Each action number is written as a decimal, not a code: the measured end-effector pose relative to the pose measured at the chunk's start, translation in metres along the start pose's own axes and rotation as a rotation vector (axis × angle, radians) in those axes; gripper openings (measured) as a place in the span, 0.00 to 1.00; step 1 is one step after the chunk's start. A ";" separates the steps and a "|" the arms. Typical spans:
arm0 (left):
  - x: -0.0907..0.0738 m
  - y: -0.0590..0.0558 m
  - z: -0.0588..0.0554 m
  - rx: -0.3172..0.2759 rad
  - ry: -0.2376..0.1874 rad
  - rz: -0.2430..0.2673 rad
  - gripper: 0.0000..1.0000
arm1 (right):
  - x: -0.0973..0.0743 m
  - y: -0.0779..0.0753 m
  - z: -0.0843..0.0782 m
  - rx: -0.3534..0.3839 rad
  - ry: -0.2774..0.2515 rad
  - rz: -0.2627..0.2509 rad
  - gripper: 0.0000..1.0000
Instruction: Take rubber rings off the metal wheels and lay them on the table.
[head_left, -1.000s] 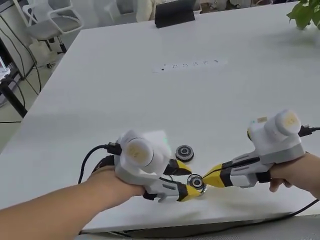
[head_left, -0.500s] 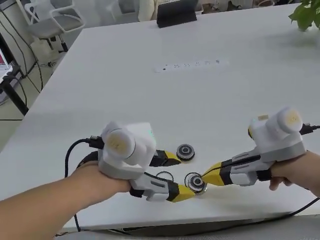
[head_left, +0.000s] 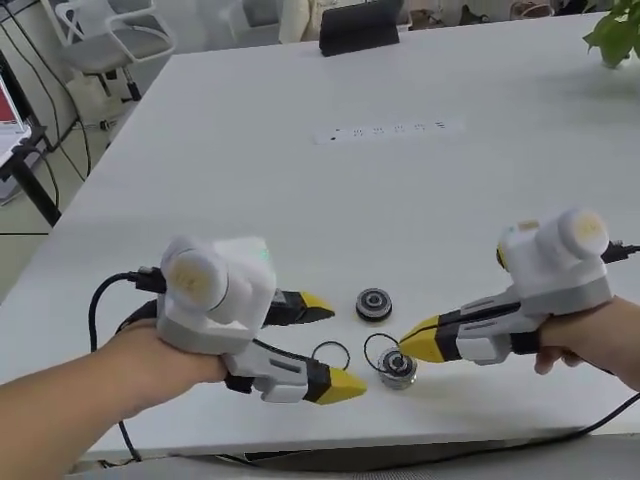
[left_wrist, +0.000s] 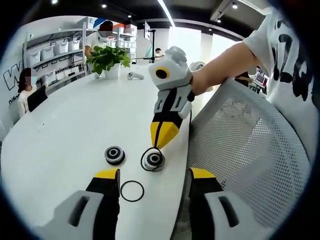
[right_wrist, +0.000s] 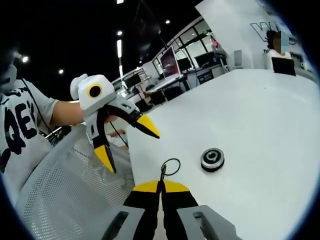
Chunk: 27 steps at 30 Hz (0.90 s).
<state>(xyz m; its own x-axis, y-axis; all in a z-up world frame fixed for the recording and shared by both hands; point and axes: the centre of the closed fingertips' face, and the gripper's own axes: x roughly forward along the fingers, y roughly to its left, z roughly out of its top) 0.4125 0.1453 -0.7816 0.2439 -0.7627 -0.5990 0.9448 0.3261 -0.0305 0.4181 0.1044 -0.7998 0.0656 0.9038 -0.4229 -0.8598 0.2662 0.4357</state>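
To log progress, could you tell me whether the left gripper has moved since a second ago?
Yes. The left gripper has drawn back leftward, away from the far wheel.

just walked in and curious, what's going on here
A person works two grippers at a white table. The right gripper is shut on a rubber ring right by the near wheel. The left gripper hangs open near a loose ring lying on the table. A second wheel sits further back.

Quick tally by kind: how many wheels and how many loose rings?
Wheels: 2
Loose rings: 2, one on the table, one in the right gripper
Total: 4
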 end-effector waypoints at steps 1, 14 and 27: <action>-0.001 0.001 0.000 -0.003 -0.001 0.003 0.53 | 0.001 0.000 0.001 -0.001 -0.001 0.001 0.00; -0.023 0.015 -0.011 -0.048 -0.018 0.057 0.63 | 0.015 0.004 0.015 -0.014 -0.001 0.025 0.00; -0.038 0.024 -0.028 -0.100 -0.025 0.114 0.69 | 0.041 0.005 0.014 -0.022 0.040 0.048 0.00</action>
<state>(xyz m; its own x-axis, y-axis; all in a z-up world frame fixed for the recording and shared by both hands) 0.4196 0.1972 -0.7818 0.3546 -0.7307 -0.5833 0.8845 0.4645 -0.0442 0.4235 0.1478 -0.8037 0.0043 0.9012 -0.4335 -0.8726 0.2151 0.4385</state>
